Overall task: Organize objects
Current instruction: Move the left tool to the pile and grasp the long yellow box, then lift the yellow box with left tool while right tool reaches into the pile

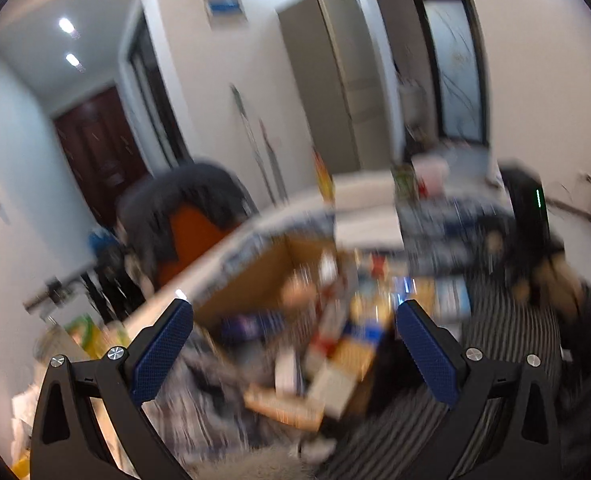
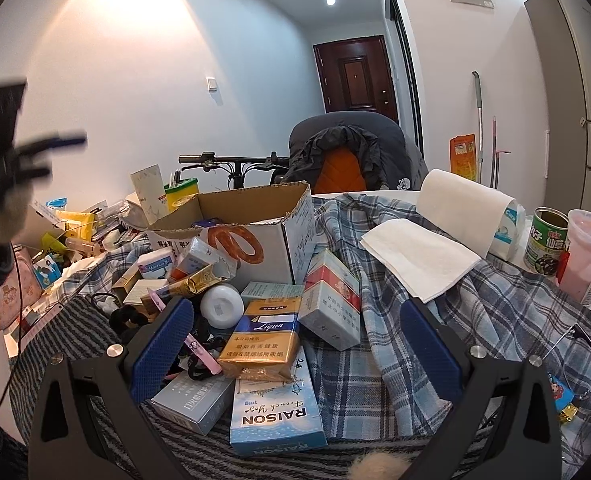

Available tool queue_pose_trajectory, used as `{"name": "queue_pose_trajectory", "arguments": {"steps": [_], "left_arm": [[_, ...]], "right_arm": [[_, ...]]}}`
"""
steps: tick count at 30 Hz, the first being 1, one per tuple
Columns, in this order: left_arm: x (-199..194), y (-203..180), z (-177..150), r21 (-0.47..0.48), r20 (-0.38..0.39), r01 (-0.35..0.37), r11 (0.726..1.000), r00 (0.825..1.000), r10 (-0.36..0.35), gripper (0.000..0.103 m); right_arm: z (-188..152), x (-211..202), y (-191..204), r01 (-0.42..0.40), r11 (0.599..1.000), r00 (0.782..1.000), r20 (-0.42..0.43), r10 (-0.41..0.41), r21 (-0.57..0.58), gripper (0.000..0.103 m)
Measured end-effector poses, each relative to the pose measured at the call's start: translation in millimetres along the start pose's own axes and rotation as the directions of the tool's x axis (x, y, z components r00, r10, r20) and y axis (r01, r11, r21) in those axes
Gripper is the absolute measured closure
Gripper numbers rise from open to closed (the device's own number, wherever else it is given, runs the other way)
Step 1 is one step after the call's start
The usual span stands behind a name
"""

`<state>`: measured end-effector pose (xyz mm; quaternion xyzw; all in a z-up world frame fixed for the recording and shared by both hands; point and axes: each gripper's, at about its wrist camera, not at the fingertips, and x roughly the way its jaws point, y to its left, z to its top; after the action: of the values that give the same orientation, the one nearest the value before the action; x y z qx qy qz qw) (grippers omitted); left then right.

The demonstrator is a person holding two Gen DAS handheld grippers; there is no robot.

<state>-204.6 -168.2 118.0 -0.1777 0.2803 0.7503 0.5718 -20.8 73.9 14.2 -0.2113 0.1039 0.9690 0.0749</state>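
Right gripper (image 2: 295, 340): jaws spread wide, gripping nothing, hovering over the gold Liqun cigarette pack (image 2: 261, 338) lying between them; blue RAISON carton (image 2: 275, 414) just below it, red-and-white carton (image 2: 331, 300) just beyond, cardboard box (image 2: 255, 232) farther ahead. Left gripper (image 1: 293, 348): jaws likewise wide apart and empty, above a heavily blurred heap of small boxes (image 1: 335, 344); individual items there unreadable. Plaid shirt (image 2: 435, 328) covering the counter to the right.

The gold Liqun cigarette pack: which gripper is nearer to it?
Right. The right gripper hangs just over the gold Liqun cigarette pack, jaws open around it. The left gripper is a blur raised off at the far left, away from the pile.
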Motion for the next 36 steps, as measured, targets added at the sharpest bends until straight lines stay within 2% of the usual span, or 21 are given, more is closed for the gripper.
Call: {"name": "queue_pose_trajectory", "arguments": {"steps": [3,8,11,17,24,27,28,29,32,34,36], "left_arm": [[25,13,-31,0.008,-0.106,0.078,0.997,0.991,-0.077,0.0],[68,17,-71,0.052,-0.246,0.212,0.976,0.95,-0.193,0.0],[88,21,-82,0.07,-0.293,0.223,0.972,0.936,-0.194,0.0],[114,29,-91,0.032,-0.332,0.273,0.962,0.91,-0.247,0.0],[135,33,-94,0.031,-0.366,0.261,0.965,0.901,-0.232,0.0],[141,36,-94,-0.004,-0.363,0.302,0.953,0.888,-0.283,0.0],[142,37,-94,-0.017,-0.361,0.309,0.951,0.885,-0.294,0.006],[142,39,-94,-0.028,-0.365,0.306,0.952,0.883,-0.294,0.012],[136,43,-96,-0.047,-0.361,0.285,0.957,0.889,-0.282,0.011],[127,47,-95,-0.056,-0.347,0.258,0.965,0.901,-0.261,0.011],[112,50,-93,-0.061,-0.317,0.219,0.974,0.921,-0.227,0.011]], "right_arm": [[0,1,0,0.001,1.0,1.0,-0.005,-0.001,0.001,0.0],[0,2,-2,-0.002,1.0,1.0,-0.013,0.002,0.011,0.0],[1,3,-3,-0.003,1.0,1.0,-0.017,0.004,0.016,0.0],[0,4,-4,-0.009,1.0,1.0,-0.019,0.01,0.022,0.0],[0,4,-5,-0.016,0.999,1.0,-0.021,0.016,0.029,0.0],[0,4,-5,-0.016,0.999,1.0,-0.021,0.017,0.031,0.0],[0,4,-5,-0.016,0.999,1.0,-0.021,0.017,0.03,0.0],[0,4,-5,-0.016,0.999,1.0,-0.021,0.017,0.031,0.0],[0,4,-5,-0.016,0.999,1.0,-0.02,0.017,0.031,0.0],[0,4,-5,-0.016,0.999,1.0,-0.021,0.016,0.03,0.0],[0,4,-5,-0.016,0.999,1.0,-0.021,0.016,0.031,0.0]]}}
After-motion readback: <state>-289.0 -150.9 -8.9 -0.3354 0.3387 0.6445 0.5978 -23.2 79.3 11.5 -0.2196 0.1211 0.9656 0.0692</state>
